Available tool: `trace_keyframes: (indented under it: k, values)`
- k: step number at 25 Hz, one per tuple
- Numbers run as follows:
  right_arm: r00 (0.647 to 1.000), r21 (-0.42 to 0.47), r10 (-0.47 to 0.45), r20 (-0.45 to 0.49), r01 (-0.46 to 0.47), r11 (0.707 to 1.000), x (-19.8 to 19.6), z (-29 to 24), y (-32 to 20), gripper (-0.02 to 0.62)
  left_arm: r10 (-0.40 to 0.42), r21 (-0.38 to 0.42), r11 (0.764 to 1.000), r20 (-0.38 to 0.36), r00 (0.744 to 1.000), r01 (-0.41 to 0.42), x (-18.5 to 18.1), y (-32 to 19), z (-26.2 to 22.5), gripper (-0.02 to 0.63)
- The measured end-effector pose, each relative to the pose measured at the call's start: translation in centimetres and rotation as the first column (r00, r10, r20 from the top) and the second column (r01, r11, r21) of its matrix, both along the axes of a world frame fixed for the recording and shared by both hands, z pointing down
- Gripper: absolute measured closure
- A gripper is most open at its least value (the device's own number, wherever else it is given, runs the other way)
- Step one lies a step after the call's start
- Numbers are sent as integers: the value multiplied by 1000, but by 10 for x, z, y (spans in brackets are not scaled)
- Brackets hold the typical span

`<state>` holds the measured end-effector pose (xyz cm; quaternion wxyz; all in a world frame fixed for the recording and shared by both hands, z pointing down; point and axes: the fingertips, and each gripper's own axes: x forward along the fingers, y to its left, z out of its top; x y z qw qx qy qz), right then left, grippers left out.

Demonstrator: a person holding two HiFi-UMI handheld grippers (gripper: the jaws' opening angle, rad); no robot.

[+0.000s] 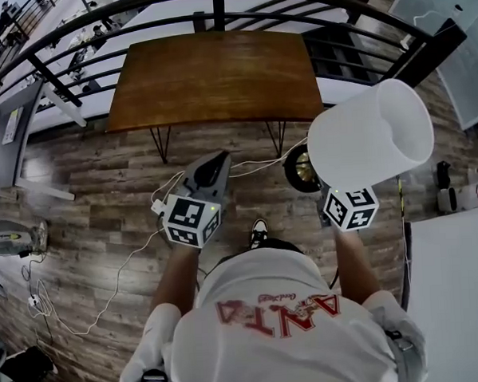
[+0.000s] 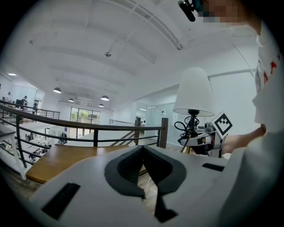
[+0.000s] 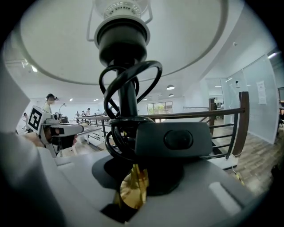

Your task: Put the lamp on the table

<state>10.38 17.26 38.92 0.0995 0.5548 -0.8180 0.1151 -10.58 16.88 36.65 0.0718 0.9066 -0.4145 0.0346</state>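
The left gripper (image 1: 214, 163) sits near 9 o'clock in the head view. It is closed up and holds nothing. The table (image 1: 213, 76) is at 12 o'clock. At 2 o'clock the lamp (image 1: 372, 135) is up in the air, beside the table and not on it. The right gripper (image 3: 133, 195) squeezes its thin gold pole (image 3: 135, 177). The lamp looks top-heavy and its shade could dent, so the hard pole seems the best place to hold.

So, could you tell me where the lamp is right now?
In the head view the lamp is at the right, held by its stem in the right gripper, above the floor near the front right corner of the table.
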Motion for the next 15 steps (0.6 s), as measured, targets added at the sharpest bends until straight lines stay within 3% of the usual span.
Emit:
trace_keyframes:
  k: [3, 8, 15]
  values:
    - [1000, 7, -10, 10, 10, 1000, 13, -3, -13, 509, -12, 2, 1000, 6, 1000, 12, 12, -9, -1, 597]
    - [999, 8, -38, 18, 38, 999, 44, 5, -86, 509, -57, -10, 998, 21, 998, 57, 39, -71, 6, 597]
    - [998, 10, -68, 13, 68, 998, 68, 8, -131, 509, -91, -3, 996, 31, 995, 91, 62, -105, 8, 597]
